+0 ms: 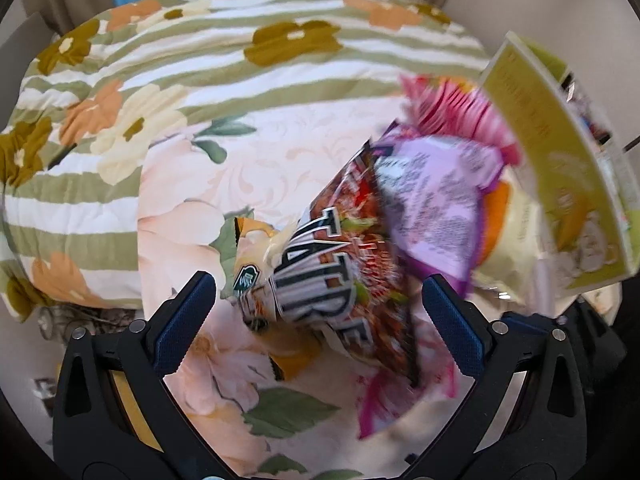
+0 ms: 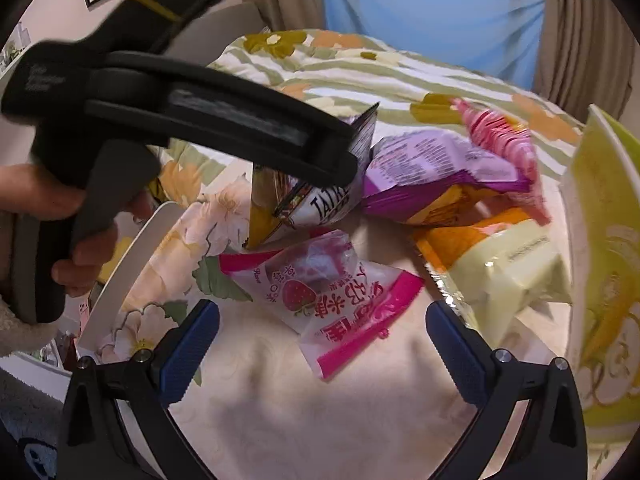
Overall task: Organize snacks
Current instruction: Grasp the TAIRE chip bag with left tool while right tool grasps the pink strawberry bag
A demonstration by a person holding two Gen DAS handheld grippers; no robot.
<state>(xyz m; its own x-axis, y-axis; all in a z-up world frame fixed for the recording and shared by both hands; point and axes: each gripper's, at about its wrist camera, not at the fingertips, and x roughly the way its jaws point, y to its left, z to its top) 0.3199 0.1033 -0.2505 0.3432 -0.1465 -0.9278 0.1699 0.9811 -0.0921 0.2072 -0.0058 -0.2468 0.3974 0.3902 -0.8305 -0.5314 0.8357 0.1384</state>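
— Any labels readable?
— The red bag [image 1: 352, 264] shows "TATRE"; the strawberry packet [image 2: 320, 292] has Chinese print.
— Where are they?
— On a floral bed [image 1: 240, 152], by a green box [image 2: 604, 280], curtains behind.
— Grippers?
— Left gripper [image 1: 320, 300] spread around the red bag; right gripper [image 2: 322, 336] apart, empty.

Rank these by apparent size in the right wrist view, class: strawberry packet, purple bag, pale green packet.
1. strawberry packet, though it lies nearest the camera.
2. purple bag and pale green packet look alike; the purple one lies farther back, so I won't separate them.
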